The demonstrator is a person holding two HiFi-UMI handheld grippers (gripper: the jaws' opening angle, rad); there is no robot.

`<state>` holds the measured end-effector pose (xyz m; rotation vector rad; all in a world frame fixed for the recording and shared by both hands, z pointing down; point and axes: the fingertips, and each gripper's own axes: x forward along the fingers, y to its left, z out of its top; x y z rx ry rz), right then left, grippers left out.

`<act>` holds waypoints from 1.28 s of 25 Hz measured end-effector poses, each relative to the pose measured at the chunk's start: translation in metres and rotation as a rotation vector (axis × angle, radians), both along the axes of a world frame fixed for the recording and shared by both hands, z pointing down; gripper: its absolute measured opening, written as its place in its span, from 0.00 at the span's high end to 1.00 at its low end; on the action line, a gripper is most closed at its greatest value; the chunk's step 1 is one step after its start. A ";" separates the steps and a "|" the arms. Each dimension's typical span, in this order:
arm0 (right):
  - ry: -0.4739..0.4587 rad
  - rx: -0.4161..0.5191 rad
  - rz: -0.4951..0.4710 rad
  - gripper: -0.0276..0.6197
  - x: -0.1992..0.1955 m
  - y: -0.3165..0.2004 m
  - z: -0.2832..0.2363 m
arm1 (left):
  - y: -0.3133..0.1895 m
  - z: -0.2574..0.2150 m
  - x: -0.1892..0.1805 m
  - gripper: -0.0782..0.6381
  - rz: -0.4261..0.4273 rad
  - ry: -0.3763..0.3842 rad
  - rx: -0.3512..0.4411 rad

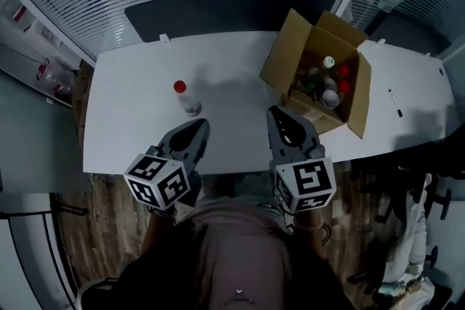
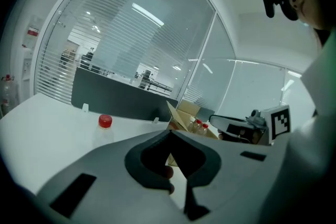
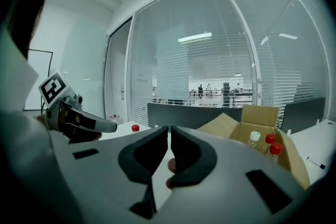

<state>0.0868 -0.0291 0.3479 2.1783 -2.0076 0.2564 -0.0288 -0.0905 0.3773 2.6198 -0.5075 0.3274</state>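
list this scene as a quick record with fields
table: white, long
red-capped bottle: upright on the table, standing alone left of centre
cardboard box: on the table's right half, flaps open
bottles in box: several, with red and white caps
left gripper: shut, empty, at the table's near edge, nearest the red-capped bottle
right gripper: shut, empty, just short of the cardboard box

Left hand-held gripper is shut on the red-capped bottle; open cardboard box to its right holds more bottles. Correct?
No. The left hand-held gripper is shut, but on nothing: the left gripper view shows its jaws together with nothing between them, and the red-capped bottle stands on the table apart from it. The open cardboard box to its right does hold more bottles.
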 end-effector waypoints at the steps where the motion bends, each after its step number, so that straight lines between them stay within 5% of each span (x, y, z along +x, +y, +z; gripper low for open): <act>1: 0.000 0.007 0.010 0.90 0.002 0.003 -0.001 | 0.002 0.000 0.002 0.88 0.004 -0.001 0.007; 15: -0.009 0.001 0.082 0.90 0.021 0.029 0.002 | 0.013 -0.005 0.024 0.88 0.046 0.058 -0.002; 32: -0.018 0.050 0.250 0.90 0.082 0.040 -0.007 | -0.001 0.002 0.085 0.88 0.167 0.029 -0.009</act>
